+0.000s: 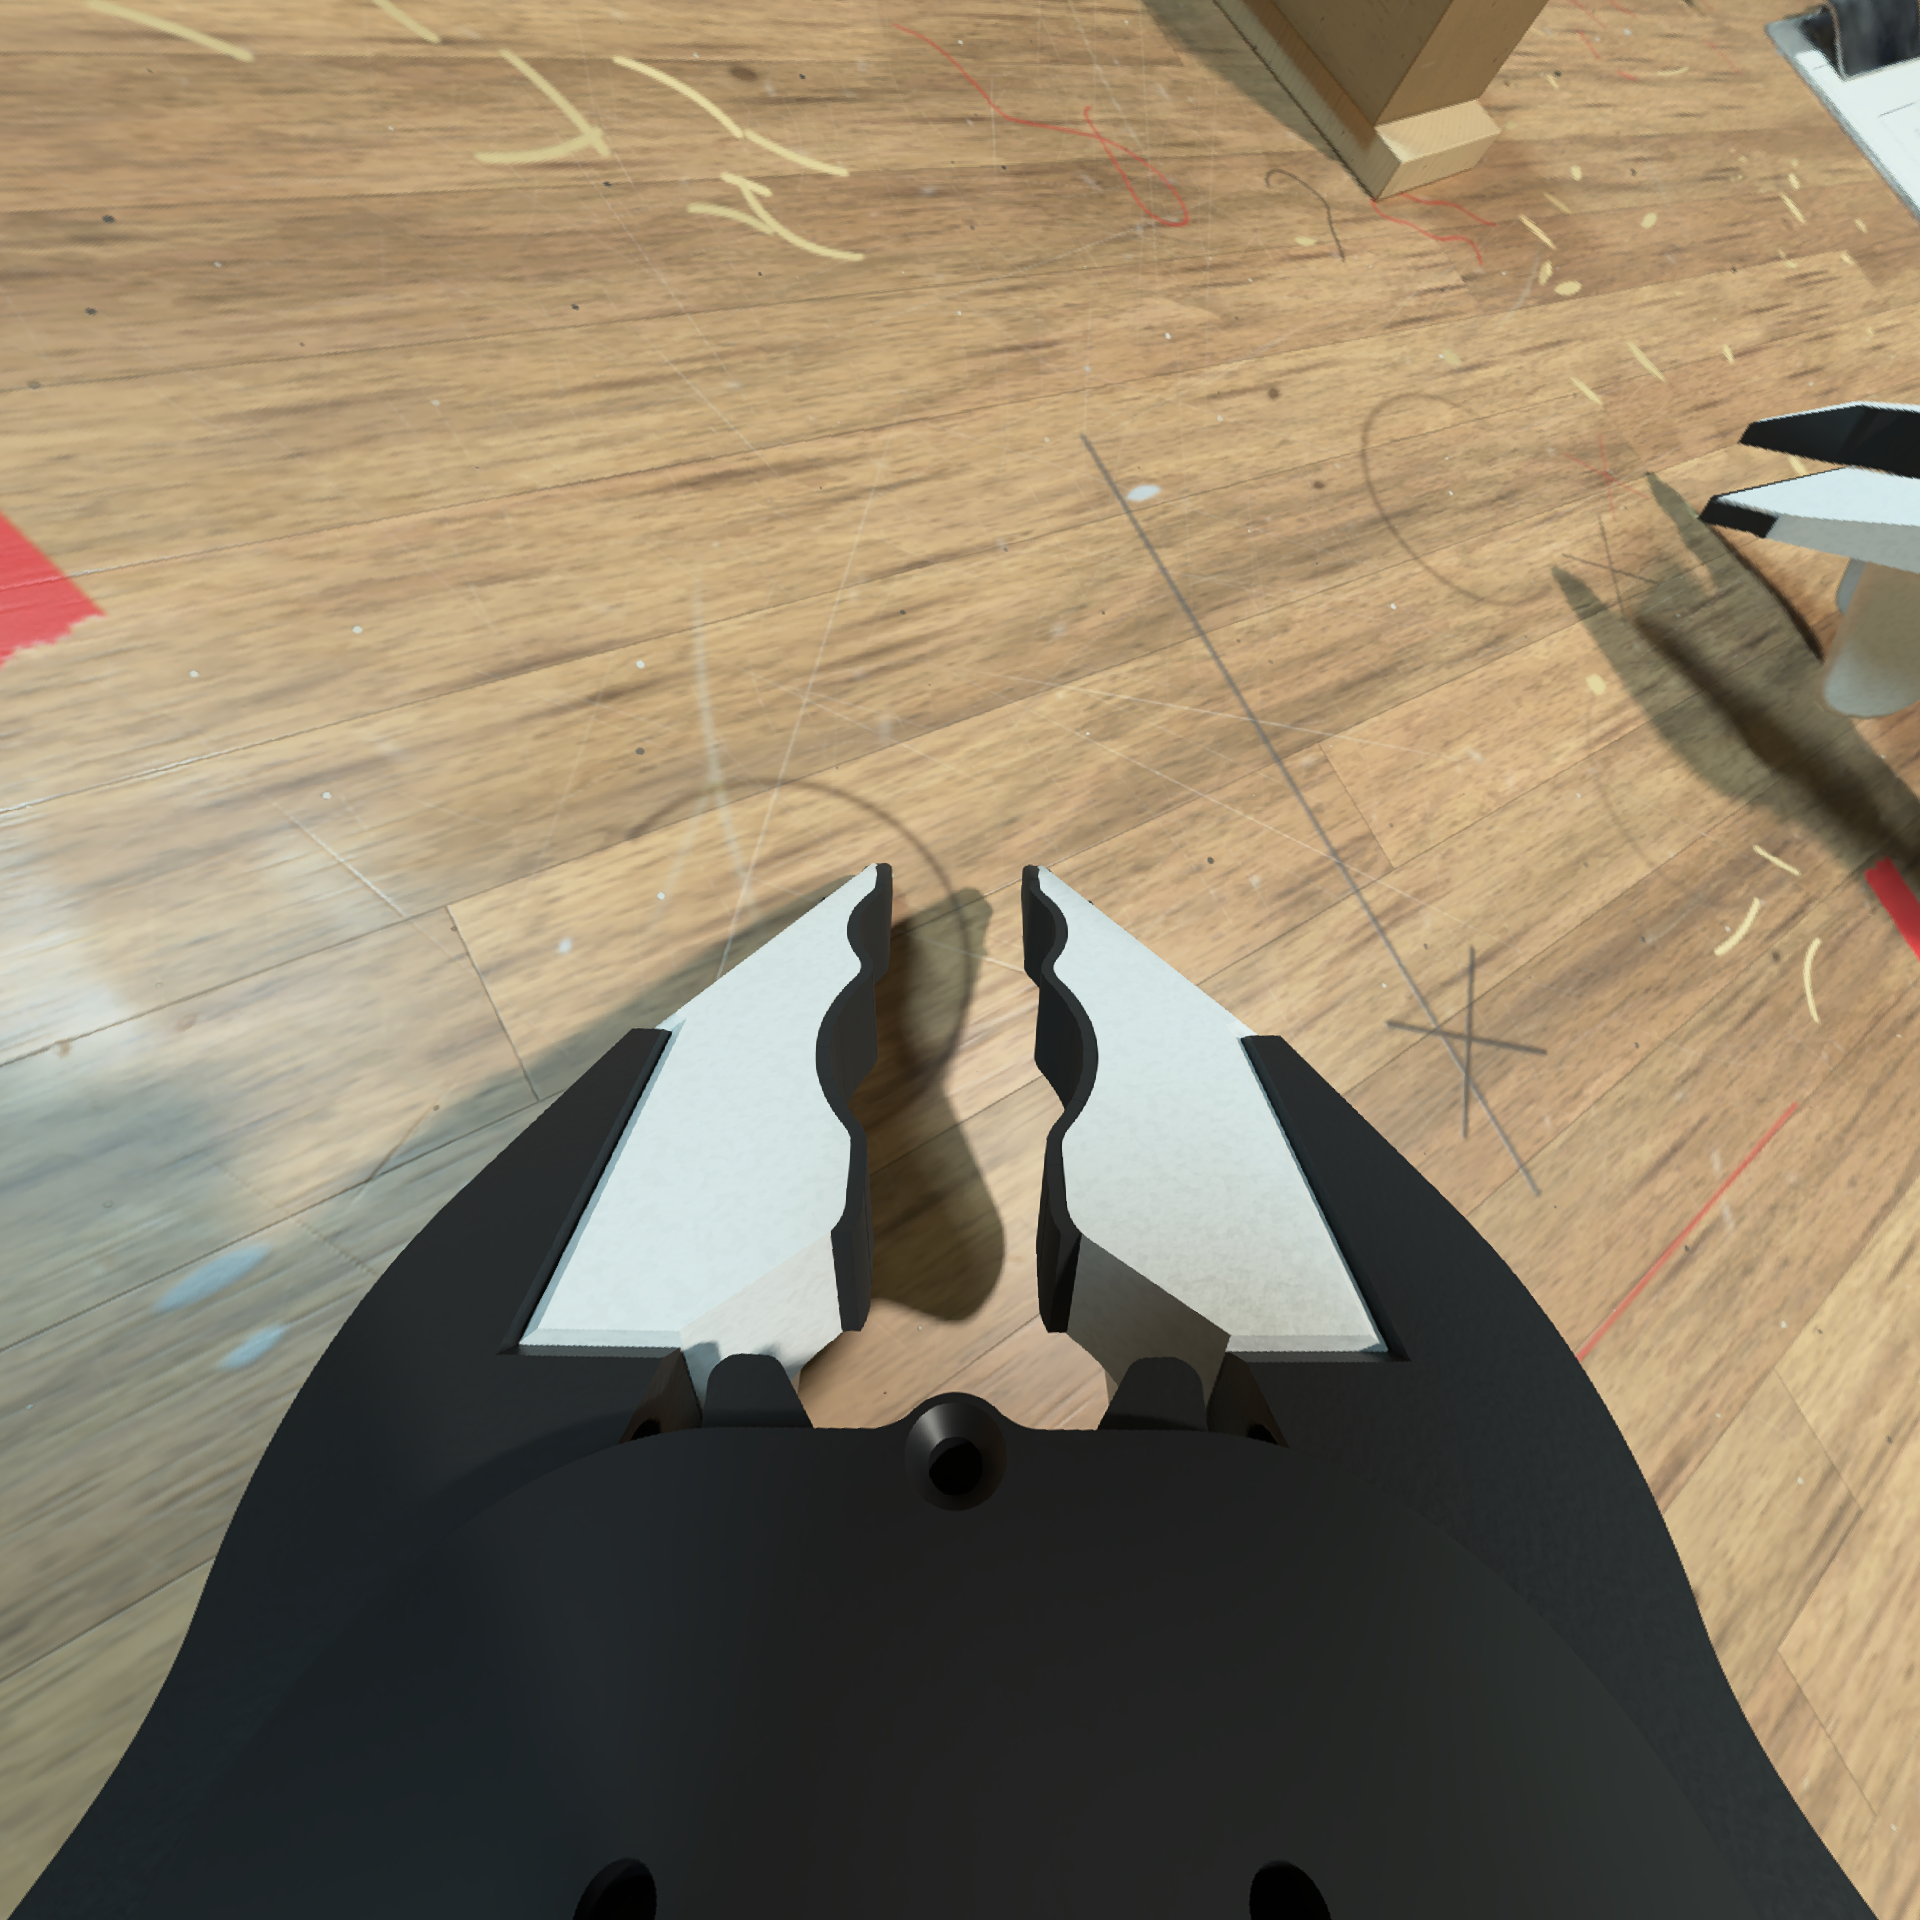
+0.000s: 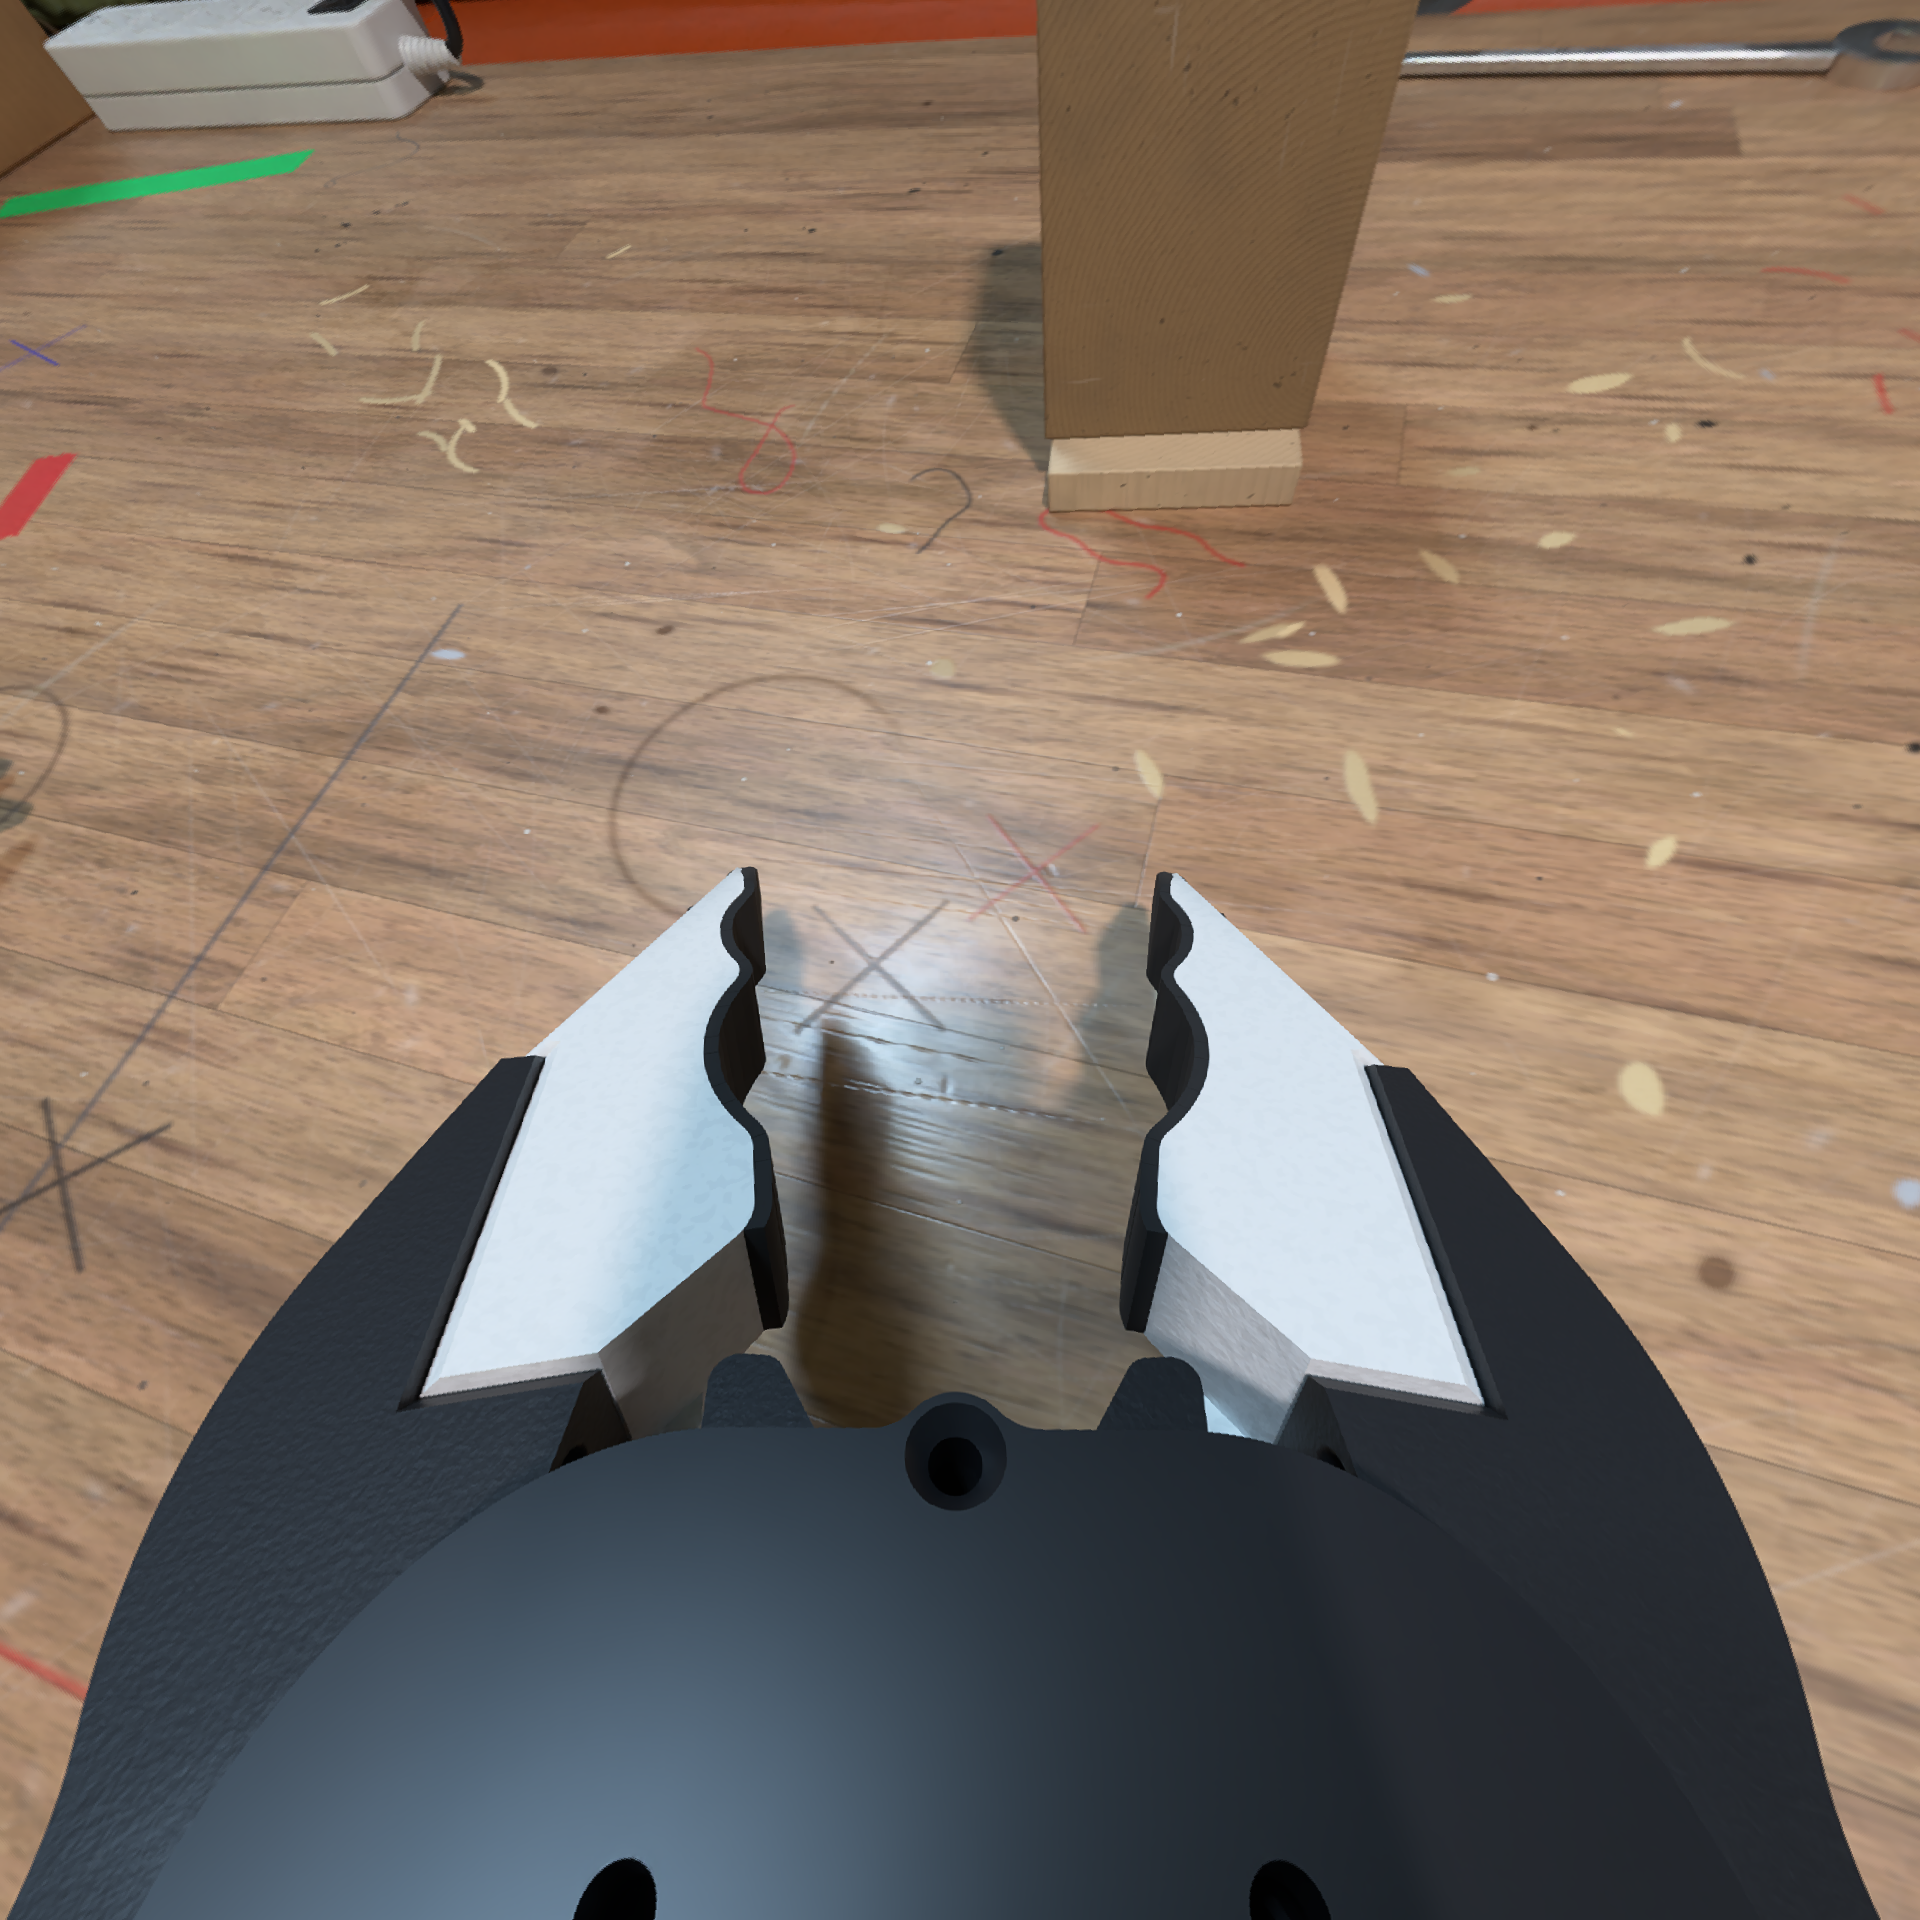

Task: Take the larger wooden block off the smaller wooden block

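Note:
A tall, darker larger wooden block (image 2: 1205, 208) stands upright on a flat, pale smaller wooden block (image 2: 1174, 473) on the wooden tabletop, straight ahead of my right gripper and well beyond its tips. My right gripper (image 2: 954, 878) is open wide and empty, low over the table. In the left wrist view the larger block (image 1: 1382, 52) and the smaller block (image 1: 1439, 145) show at the top right, far off. My left gripper (image 1: 956, 873) is empty, its jaws a narrow gap apart. The right gripper (image 1: 1730, 476) shows at that view's right edge.
A white power strip (image 2: 239, 62) lies at the back left and a metal wrench (image 2: 1662, 57) at the back right. Green tape (image 2: 156, 182) and red tape (image 1: 31, 592) are stuck flat on the table. Wood shavings and pencil marks are scattered about.

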